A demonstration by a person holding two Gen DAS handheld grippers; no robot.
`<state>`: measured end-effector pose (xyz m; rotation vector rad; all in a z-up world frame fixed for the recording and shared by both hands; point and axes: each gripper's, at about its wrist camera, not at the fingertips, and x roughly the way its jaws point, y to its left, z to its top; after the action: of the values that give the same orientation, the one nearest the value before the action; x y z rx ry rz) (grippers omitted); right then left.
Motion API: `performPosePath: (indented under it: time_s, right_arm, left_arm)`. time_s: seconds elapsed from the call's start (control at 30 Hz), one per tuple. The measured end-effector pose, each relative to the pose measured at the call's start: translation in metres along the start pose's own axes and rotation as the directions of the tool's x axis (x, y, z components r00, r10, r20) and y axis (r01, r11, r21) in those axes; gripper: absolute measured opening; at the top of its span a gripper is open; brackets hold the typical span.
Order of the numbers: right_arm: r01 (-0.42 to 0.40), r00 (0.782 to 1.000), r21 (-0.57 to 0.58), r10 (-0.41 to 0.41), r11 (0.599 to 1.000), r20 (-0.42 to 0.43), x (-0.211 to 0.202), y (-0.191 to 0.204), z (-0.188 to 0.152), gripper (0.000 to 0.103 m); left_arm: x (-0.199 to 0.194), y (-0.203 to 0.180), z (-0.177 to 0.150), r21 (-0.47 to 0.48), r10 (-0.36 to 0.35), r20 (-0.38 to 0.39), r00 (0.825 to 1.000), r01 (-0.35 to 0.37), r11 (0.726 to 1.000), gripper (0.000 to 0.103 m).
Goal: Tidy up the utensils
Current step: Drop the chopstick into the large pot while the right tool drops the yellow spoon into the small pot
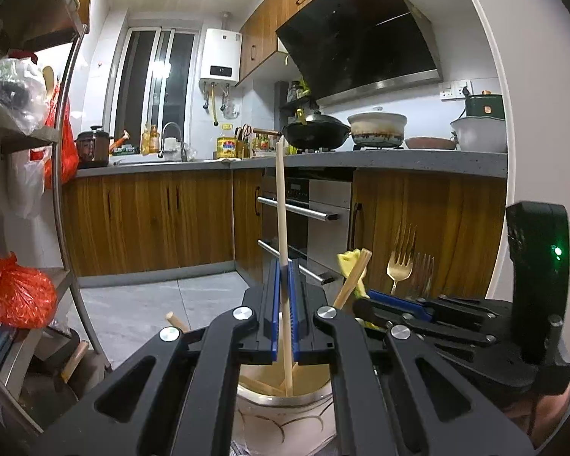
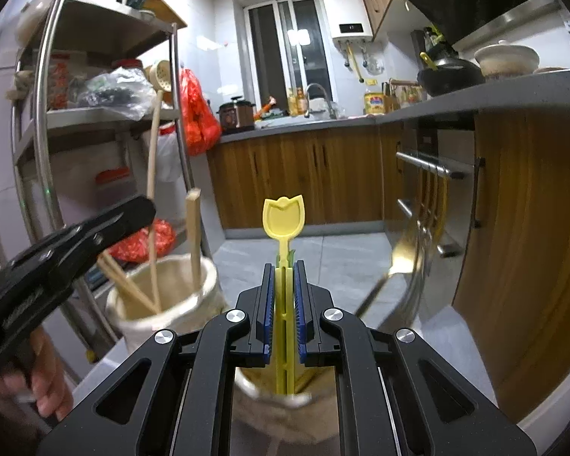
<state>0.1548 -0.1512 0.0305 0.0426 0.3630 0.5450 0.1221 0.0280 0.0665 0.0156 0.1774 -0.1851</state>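
My left gripper (image 1: 284, 266) is shut on a long pale wooden chopstick (image 1: 281, 205) that stands upright with its lower end inside a cream jar (image 1: 285, 414). Other chopsticks lean in that jar (image 2: 163, 300). My right gripper (image 2: 284, 269) is shut on the stem of a yellow tulip-shaped plastic spoon (image 2: 283, 218), upright over a second holder (image 2: 281, 402) just below it. In the left wrist view the right gripper (image 1: 399, 300) sits to the right of the jar, with gold forks (image 1: 401, 258) behind it. The left gripper (image 2: 144, 209) shows at the left of the right wrist view.
A metal shelf rack (image 2: 41, 121) with bags stands on the left. Wooden cabinets and an oven (image 1: 304, 209) line the far side under a grey counter (image 1: 399, 159) with a wok and pots. A gold utensil (image 2: 406, 262) blurs at right.
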Motion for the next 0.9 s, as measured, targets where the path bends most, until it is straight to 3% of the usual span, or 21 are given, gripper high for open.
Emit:
performPosePath:
  time_s: [0.3, 0.53, 0.8, 0.9]
  right_arm:
    - [-0.012, 0.997, 0.001, 0.012, 1.000, -0.070, 0.008, 0.003, -0.007, 0.011]
    - [-0.007, 0.997, -0.005, 0.006, 1.000, -0.082, 0.011, 0.003, -0.010, 0.011]
    - [-0.005, 0.999, -0.013, 0.005, 1.000, -0.034, 0.004, 0.004, -0.008, 0.029]
    - [0.001, 0.999, -0.021, -0.001, 1.000, 0.032, -0.009, 0.006, -0.004, 0.029]
  left_arm:
    - [0.014, 0.001, -0.006, -0.007, 0.001, -0.065, 0.998, -0.002, 1.000, 0.004]
    - [0.017, -0.001, -0.009, -0.003, 0.001, -0.064, 0.998, -0.001, 1.000, 0.004]
    - [0.017, -0.004, -0.010, 0.003, 0.003, -0.067, 0.998, -0.003, 1.000, 0.008]
    - [0.012, -0.004, -0.009, 0.001, 0.007, -0.045, 0.999, -0.007, 1.000, 0.017]
